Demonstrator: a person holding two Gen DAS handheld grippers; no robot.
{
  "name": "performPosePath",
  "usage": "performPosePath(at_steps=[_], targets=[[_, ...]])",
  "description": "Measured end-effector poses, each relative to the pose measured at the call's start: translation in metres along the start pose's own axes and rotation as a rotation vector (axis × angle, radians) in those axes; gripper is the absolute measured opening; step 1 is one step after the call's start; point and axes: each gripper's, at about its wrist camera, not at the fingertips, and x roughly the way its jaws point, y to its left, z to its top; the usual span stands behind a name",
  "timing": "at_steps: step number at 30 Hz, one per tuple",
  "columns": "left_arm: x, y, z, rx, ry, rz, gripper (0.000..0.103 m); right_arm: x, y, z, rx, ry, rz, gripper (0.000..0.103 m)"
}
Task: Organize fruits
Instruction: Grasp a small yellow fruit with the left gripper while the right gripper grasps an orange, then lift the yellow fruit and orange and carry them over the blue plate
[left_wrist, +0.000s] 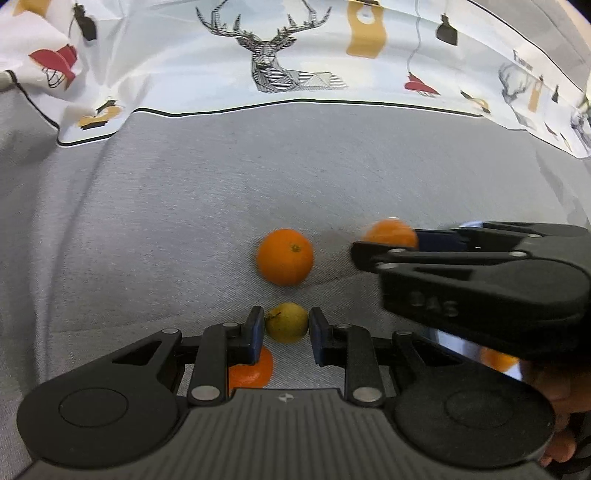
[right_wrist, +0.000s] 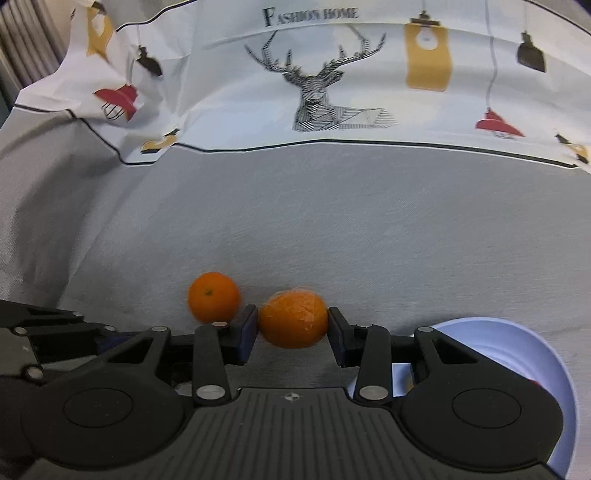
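Observation:
In the left wrist view my left gripper (left_wrist: 287, 326) is shut on a small yellow-green fruit (left_wrist: 287, 322) just above the grey cloth. A loose orange (left_wrist: 285, 256) lies beyond it, and another orange (left_wrist: 255, 369) lies under the left finger. My right gripper comes in from the right, holding an orange (left_wrist: 391, 232). In the right wrist view my right gripper (right_wrist: 291, 330) is shut on that orange (right_wrist: 293, 319). The loose orange (right_wrist: 213, 297) sits to its left. A pale blue bowl (right_wrist: 517, 339) stands at lower right.
The grey cloth (right_wrist: 332, 221) covers the surface. A white printed cloth with deer and lamps (right_wrist: 317, 85) lies across the back. The left gripper's body (right_wrist: 44, 332) shows at the left edge of the right wrist view. An orange shows in the bowl (left_wrist: 496, 360).

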Motion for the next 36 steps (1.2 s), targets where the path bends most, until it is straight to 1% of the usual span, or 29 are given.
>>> performPosePath(at_steps=[6,15,21,25,29,33,36], targets=[[0.005,-0.003,0.002,0.008,0.007,0.01,0.029,-0.005,-0.007,0.0,0.003,-0.009,-0.007,0.042],[0.01,-0.009,0.001,0.027,0.008,0.026,0.029,-0.01,-0.005,-0.001,-0.01,-0.02,-0.005,0.042],[0.004,-0.01,0.003,0.021,-0.005,0.03,0.029,-0.017,-0.006,-0.001,-0.024,-0.039,-0.011,0.042],[-0.009,-0.012,0.005,0.012,-0.046,0.022,0.029,-0.029,-0.003,-0.002,-0.071,-0.083,-0.044,0.042],[-0.023,-0.015,0.005,-0.001,-0.091,0.022,0.029,-0.043,-0.006,-0.004,-0.083,-0.125,-0.043,0.042],[-0.042,-0.026,0.002,0.039,-0.172,0.078,0.029,-0.062,-0.011,-0.008,-0.074,-0.169,-0.038,0.042],[-0.055,-0.032,-0.004,0.044,-0.221,0.095,0.029,-0.084,-0.017,-0.01,-0.069,-0.218,-0.037,0.042]])
